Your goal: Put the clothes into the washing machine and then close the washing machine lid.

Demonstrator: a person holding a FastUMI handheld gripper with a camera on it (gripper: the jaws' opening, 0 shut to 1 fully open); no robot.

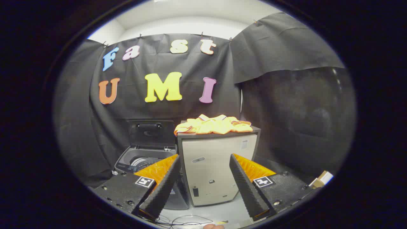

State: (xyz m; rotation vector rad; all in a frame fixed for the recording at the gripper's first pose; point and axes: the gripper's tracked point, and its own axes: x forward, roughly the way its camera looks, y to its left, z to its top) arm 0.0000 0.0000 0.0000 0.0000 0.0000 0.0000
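A heap of yellow-orange clothes (213,124) lies on top of a pale cabinet (216,168), well beyond my fingers. Left of the cabinet stands a dark top-loading washing machine (144,160) with its lid (150,131) raised upright against the wall; the drum opening shows behind my left finger. My gripper (205,157) is open, its fingers spread wide with nothing between them, and the cabinet's front shows in the gap.
A black cloth wall closes off the back and the right side. Thin cables (187,220) trail on the pale floor under my fingers. A small cardboard box (322,178) sits low at the right.
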